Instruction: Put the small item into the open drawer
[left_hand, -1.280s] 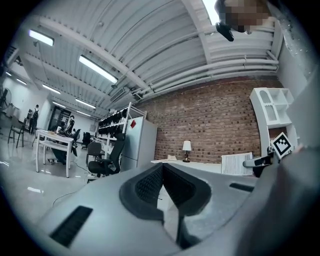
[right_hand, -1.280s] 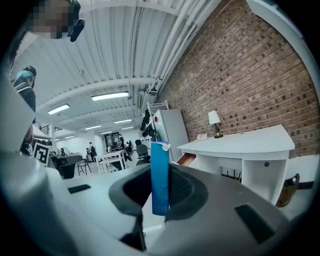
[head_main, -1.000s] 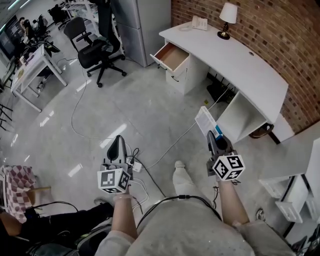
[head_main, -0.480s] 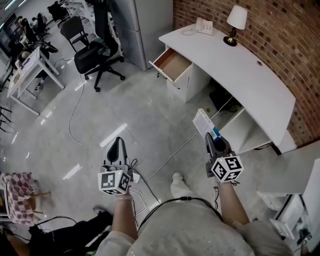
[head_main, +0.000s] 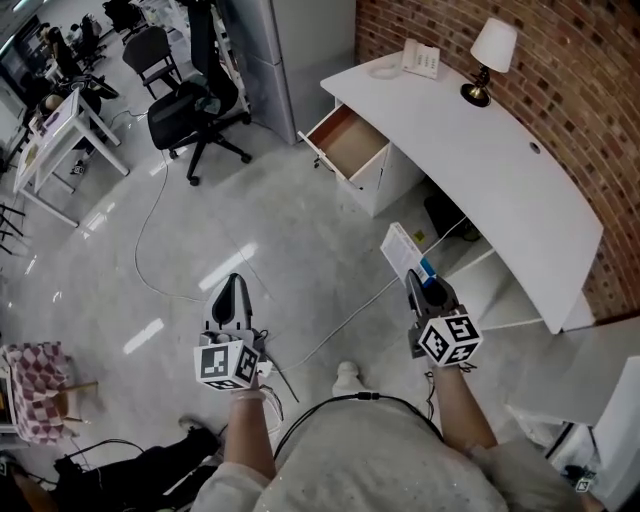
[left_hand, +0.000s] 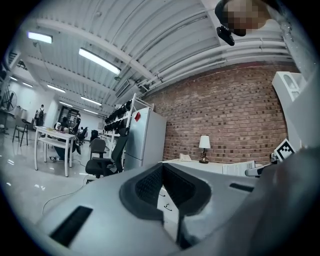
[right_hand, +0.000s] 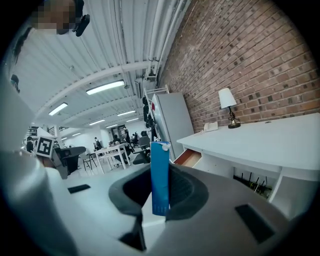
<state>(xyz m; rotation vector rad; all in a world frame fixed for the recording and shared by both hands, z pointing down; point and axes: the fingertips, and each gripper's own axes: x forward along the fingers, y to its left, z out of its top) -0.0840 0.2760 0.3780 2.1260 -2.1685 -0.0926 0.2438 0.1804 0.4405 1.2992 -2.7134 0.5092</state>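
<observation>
Head view, right gripper (head_main: 416, 283): closed on the lower end of the small box (head_main: 402, 250), which is white and blue and sticks far out past the jaws.
Head view, left gripper (head_main: 232, 288): closed, nothing in it.
Head view, open drawer (head_main: 347, 140): at the left end of the white desk (head_main: 480, 150), well apart from the box.
Head view, risk: a floor cable (head_main: 330, 330) lies near the person's foot and could catch it.
Left gripper view, jaws: together and empty; the drawer front is perhaps behind them, but this is not clear.
Right gripper view, box: upright between the pads, gripped only low down.
Right gripper view, risk: such a short hold may let the box tilt or slip out, or its free end may hit the drawer's front edge.
</observation>
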